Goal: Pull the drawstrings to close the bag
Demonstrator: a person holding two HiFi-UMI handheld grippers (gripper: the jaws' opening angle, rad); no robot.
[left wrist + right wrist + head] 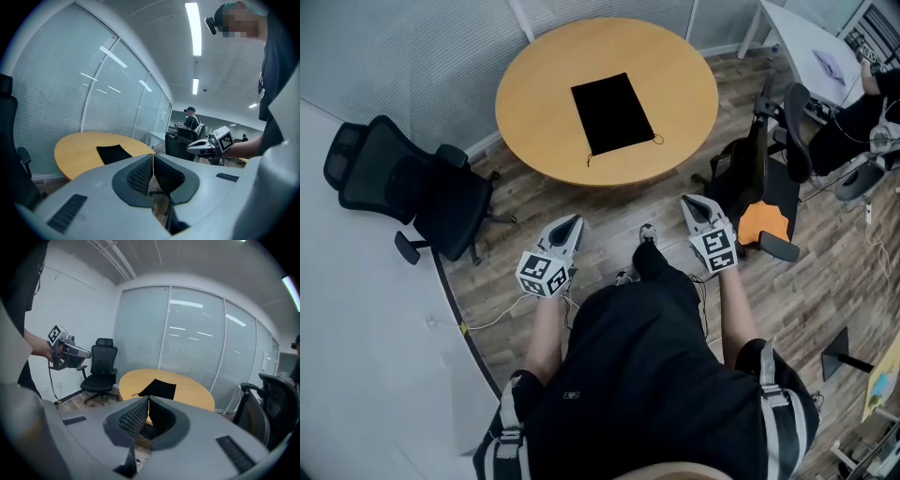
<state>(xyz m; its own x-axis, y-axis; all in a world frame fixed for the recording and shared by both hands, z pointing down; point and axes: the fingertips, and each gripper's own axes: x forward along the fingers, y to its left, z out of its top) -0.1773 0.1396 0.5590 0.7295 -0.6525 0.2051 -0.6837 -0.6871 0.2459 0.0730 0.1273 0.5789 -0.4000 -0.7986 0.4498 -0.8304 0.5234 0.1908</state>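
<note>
Chair (412, 187): black, on the floor left of the surface, well apart from the bag.
Left gripper (574, 222): closed, pads together, nothing between them; held over the floor, short of the surface's edge, pointing toward it.
Surface (534, 103): round, wooden, ahead of both grippers.
Bag (612, 112): black, flat, near the middle of the surface, drawstring end toward the person.
Drawstrings (657, 141): thin, loose along the bag's near edge, untouched.
Right gripper (690, 202): closed, empty; over the floor, well apart from the bag.
Second chair (750, 169): dark, right of the surface.
</note>
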